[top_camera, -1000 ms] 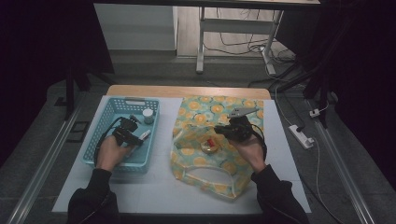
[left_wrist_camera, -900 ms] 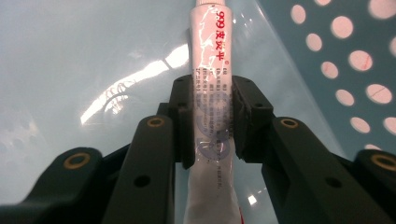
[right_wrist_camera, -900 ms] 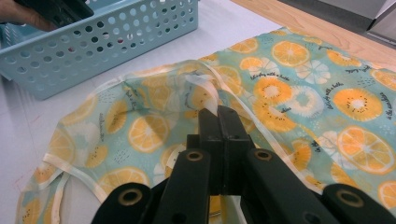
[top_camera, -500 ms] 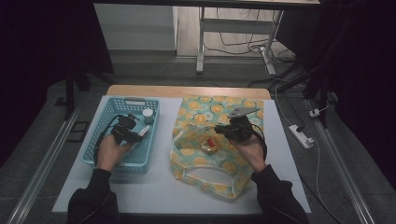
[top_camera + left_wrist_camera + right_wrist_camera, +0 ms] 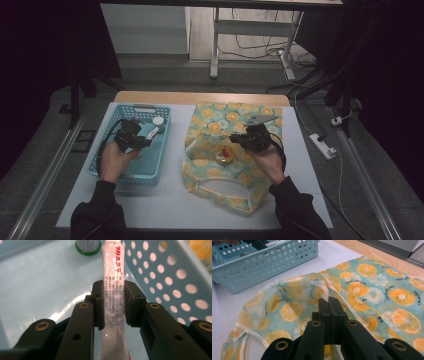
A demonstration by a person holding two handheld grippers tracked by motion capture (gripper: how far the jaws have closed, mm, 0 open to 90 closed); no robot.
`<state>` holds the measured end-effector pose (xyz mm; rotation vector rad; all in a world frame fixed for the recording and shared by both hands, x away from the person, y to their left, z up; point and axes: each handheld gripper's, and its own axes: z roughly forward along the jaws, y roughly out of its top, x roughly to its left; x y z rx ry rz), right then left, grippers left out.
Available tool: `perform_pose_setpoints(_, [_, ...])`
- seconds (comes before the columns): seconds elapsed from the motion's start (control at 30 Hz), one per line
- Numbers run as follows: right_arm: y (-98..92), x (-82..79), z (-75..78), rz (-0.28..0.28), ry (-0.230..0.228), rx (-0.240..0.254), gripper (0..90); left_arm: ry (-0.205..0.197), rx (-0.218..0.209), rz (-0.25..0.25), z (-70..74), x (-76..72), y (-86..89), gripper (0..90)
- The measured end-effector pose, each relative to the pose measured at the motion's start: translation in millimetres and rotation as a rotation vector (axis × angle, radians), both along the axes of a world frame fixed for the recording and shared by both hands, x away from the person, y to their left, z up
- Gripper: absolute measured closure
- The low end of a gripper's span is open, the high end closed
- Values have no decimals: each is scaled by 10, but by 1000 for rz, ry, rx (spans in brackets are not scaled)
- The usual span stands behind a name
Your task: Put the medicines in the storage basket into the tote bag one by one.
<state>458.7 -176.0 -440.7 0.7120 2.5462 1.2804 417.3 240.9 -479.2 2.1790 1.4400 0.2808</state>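
My left gripper [image 5: 144, 141] [image 5: 113, 305] hangs over the light blue basket [image 5: 106, 156] [image 5: 162, 277], shut on a white tube with red "999" print [image 5: 153, 132] [image 5: 111, 265]. The tube runs lengthwise between the pads, its far end pointing at a small bottle [image 5: 158, 120] [image 5: 88, 245]. My right gripper [image 5: 236, 140] [image 5: 329, 302] is over the orange-slice print bag [image 5: 225, 115] [image 5: 387, 290]. Its jaws are pressed together at the bag's raised rim, which they appear to pinch. A small round item with a red part [image 5: 223, 156] lies in the bag's mouth.
Basket and bag lie side by side on a white table top [image 5: 172, 200] with a wooden far edge [image 5: 200, 97]. A power strip [image 5: 323, 146] lies on the floor to the right. A metal rail [image 5: 45, 180] runs along the table's left side.
My left gripper has risen a little in the basket and shifted toward its far end, carrying the tube. The right gripper and the bag have stayed put.
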Motion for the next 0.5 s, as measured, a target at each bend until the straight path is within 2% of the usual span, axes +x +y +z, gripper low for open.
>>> perform_pose_setpoints(0.37, [-2,-5,10,-2,-7,5,900,-85,-47,-19,225,-95,2,719])
perform_pose_setpoints(0.5, [0,-11,21,-2,-12,8,900,-111,-76,-33,332,-143,-33,719])
